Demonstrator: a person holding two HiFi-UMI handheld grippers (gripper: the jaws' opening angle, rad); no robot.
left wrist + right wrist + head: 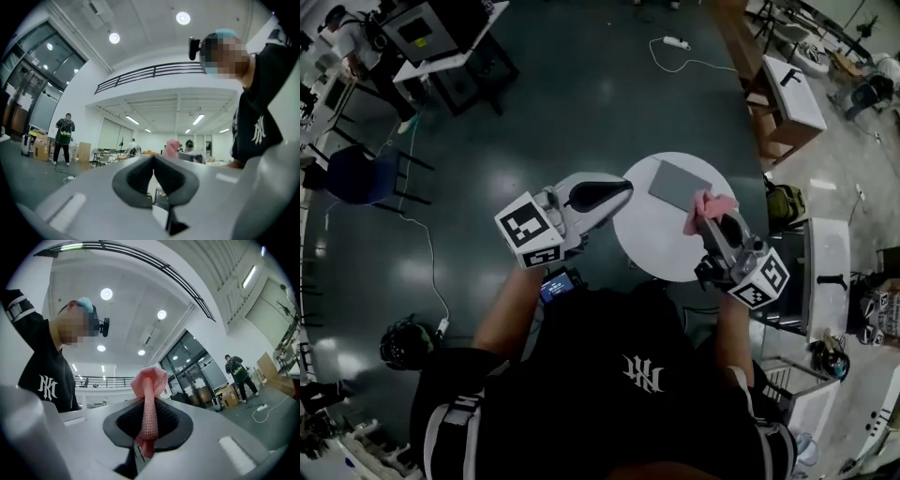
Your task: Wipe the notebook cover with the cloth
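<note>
A grey notebook (680,185) lies flat on the small round white table (652,246). My right gripper (718,212) is shut on a pink cloth (705,206), held raised at the notebook's right edge. In the right gripper view the pink cloth (149,405) is pinched between the dark pads and sticks up past them, pointing at the ceiling. My left gripper (623,190) hangs at the table's left rim, jaws together and empty. The left gripper (153,161) looks level across the room, with the pink cloth (172,147) beyond its tips.
A white side table (792,89) stands at the upper right and a white bench (828,272) at the right. A dark chair (361,175) and cables lie on the floor to the left. A person (63,138) stands far off in the hall.
</note>
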